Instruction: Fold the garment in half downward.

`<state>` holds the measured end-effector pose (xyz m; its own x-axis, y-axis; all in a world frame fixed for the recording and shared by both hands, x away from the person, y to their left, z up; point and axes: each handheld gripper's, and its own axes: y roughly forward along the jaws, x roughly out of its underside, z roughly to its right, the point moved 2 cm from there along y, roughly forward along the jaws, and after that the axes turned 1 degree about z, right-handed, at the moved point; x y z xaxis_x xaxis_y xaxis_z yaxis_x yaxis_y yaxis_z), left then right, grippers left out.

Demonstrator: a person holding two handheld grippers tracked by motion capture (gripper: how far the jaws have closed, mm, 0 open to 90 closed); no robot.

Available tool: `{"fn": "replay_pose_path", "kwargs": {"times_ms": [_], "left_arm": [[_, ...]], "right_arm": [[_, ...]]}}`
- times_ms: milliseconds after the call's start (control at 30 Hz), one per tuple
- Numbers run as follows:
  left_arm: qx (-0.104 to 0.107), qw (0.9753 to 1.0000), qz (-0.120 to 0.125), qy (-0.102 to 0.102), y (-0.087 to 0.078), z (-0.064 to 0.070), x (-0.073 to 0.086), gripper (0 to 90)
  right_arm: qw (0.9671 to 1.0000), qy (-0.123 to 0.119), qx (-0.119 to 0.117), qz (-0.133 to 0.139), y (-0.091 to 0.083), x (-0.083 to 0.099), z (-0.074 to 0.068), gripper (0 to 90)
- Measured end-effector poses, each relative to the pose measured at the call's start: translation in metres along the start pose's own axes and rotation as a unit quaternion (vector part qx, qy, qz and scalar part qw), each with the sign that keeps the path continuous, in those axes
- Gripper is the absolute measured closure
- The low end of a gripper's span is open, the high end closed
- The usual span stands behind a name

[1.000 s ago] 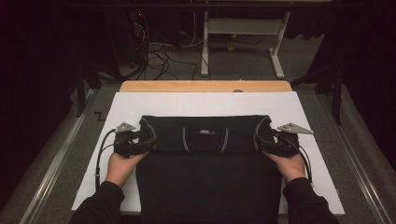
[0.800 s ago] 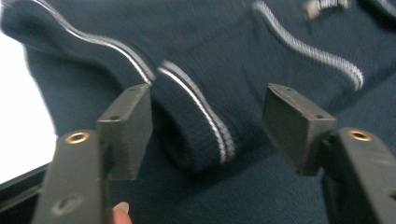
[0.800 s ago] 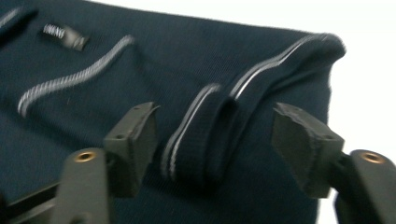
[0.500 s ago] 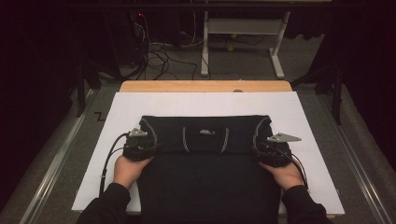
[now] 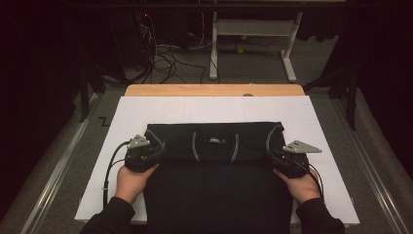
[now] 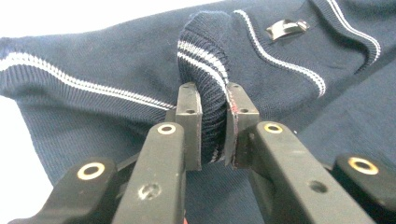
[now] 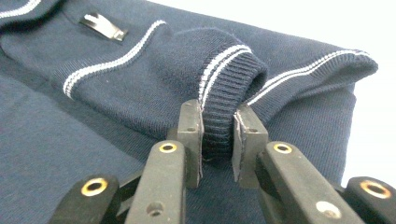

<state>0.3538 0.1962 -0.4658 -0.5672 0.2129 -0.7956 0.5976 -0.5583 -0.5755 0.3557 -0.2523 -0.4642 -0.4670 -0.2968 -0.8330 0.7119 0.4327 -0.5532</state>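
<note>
A dark navy knit sweater (image 5: 214, 185) with thin white stripes lies flat on a white board (image 5: 214, 108), its top part folded over. My left gripper (image 5: 155, 152) is at the sweater's left edge. In the left gripper view, my left gripper (image 6: 212, 126) is shut on a ribbed sleeve cuff (image 6: 205, 60) that bulges up between the pads. My right gripper (image 5: 273, 158) is at the sweater's right edge. In the right gripper view, my right gripper (image 7: 218, 140) pinches the other ribbed cuff (image 7: 229, 79). A small neck label (image 6: 285, 29) lies on the fold.
A wooden table edge (image 5: 214, 90) runs beyond the white board. Metal rails (image 5: 58, 170) flank the table on both sides. Cables (image 5: 165, 53) and a desk frame (image 5: 253, 29) sit on the dark floor behind.
Both grippers have drawn a little toward the person, still holding the cuffs. The sweater's folded top band now looks slightly narrower.
</note>
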Motion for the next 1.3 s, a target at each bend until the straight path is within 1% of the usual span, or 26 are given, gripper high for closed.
{"fn": "replay_pose_path", "kwargs": {"times_ms": [133, 200, 367, 500, 533, 633, 733, 900, 933, 1100, 1300], "left_arm": [[0.014, 0.9999, 0.007, -0.003, -0.007, 0.003, 0.007, 75.2], [0.014, 0.9999, 0.007, 0.003, -0.011, 0.005, 0.010, 75.2], [0.022, 0.9997, 0.011, 0.005, -0.017, 0.009, 0.019, 75.1], [0.023, 0.9996, 0.014, 0.008, -0.022, 0.015, 0.022, 75.1], [0.024, 0.9996, 0.012, 0.012, -0.023, 0.016, 0.023, 75.0], [0.027, 0.9995, 0.009, 0.017, -0.025, 0.022, 0.026, 75.0], [0.032, 0.9993, 0.008, 0.014, -0.028, 0.024, 0.029, 75.0], [0.042, 0.9991, -0.002, 0.010, -0.033, 0.028, 0.038, 74.9], [0.043, 0.9990, -0.006, 0.013, -0.034, 0.028, 0.040, 74.9], [0.045, 0.9989, -0.009, 0.013, -0.038, 0.032, 0.045, 74.7], [0.046, 0.9985, -0.027, 0.012, -0.038, 0.033, 0.052, 74.4]], "right_arm": [[0.9999, 0.000, -0.001, 0.013, -0.007, 0.007, -0.003, 76.8], [0.9998, 0.000, -0.005, 0.018, -0.012, 0.009, -0.003, 76.8], [0.9996, -0.003, -0.009, 0.028, -0.023, 0.014, -0.007, 76.7], [0.9995, -0.004, -0.011, 0.030, -0.029, 0.020, -0.008, 76.7], [0.9994, -0.005, -0.012, 0.031, -0.031, 0.021, -0.008, 76.7], [0.9995, -0.006, -0.014, 0.027, -0.035, 0.025, -0.010, 76.6], [0.9995, -0.007, -0.016, 0.025, -0.039, 0.030, -0.012, 76.5], [0.9996, -0.006, -0.018, 0.021, -0.046, 0.037, -0.015, 76.2], [0.9996, -0.008, -0.018, 0.020, -0.046, 0.038, -0.015, 76.1], [0.9997, -0.007, -0.019, 0.017, -0.051, 0.042, -0.016, 75.9], [0.9997, -0.011, -0.019, 0.013, -0.057, 0.048, -0.021, 75.5]]}}
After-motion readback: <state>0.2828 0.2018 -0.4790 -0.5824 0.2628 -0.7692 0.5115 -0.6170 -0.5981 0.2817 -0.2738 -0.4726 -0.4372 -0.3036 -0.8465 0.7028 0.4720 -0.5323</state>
